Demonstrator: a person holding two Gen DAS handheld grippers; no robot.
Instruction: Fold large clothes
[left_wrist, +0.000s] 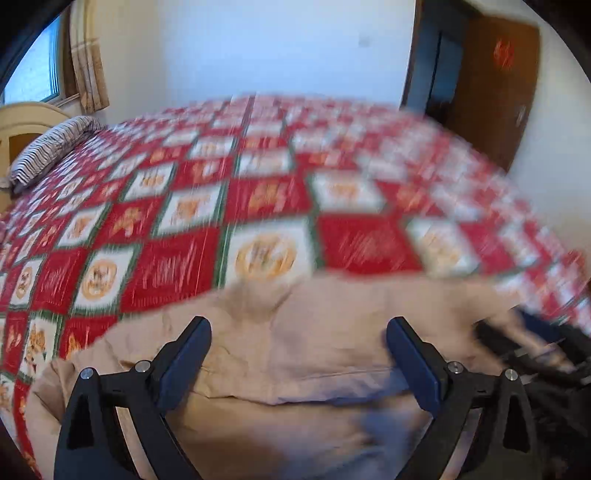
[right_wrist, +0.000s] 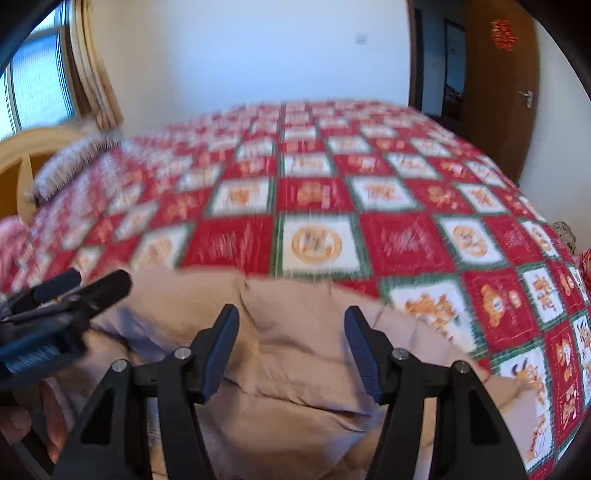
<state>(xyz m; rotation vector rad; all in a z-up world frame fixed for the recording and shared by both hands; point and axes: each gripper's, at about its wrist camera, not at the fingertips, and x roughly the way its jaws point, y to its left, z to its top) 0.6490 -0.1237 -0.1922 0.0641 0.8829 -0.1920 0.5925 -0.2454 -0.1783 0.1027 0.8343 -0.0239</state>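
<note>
A large beige garment (left_wrist: 295, 354) lies rumpled on the near edge of the bed, with a seam running across it. My left gripper (left_wrist: 299, 323) hovers over it, its jaws wide open and nothing between the blue pads (left_wrist: 184, 354). In the right wrist view the same garment (right_wrist: 295, 369) spreads under my right gripper (right_wrist: 291, 312), whose jaws stand apart over a fold without pressing on the cloth. The left gripper (right_wrist: 99, 280) shows blurred at that view's left edge. The right gripper (left_wrist: 535, 350) is a dark blur at the left wrist view's right edge.
A red, white and green checked quilt (left_wrist: 184, 258) covers the whole bed beyond the garment. A striped pillow (left_wrist: 51, 147) lies by the cream headboard (left_wrist: 22, 125) at far left. A window with curtains (right_wrist: 96, 85) is back left and a brown door (right_wrist: 495, 92) back right.
</note>
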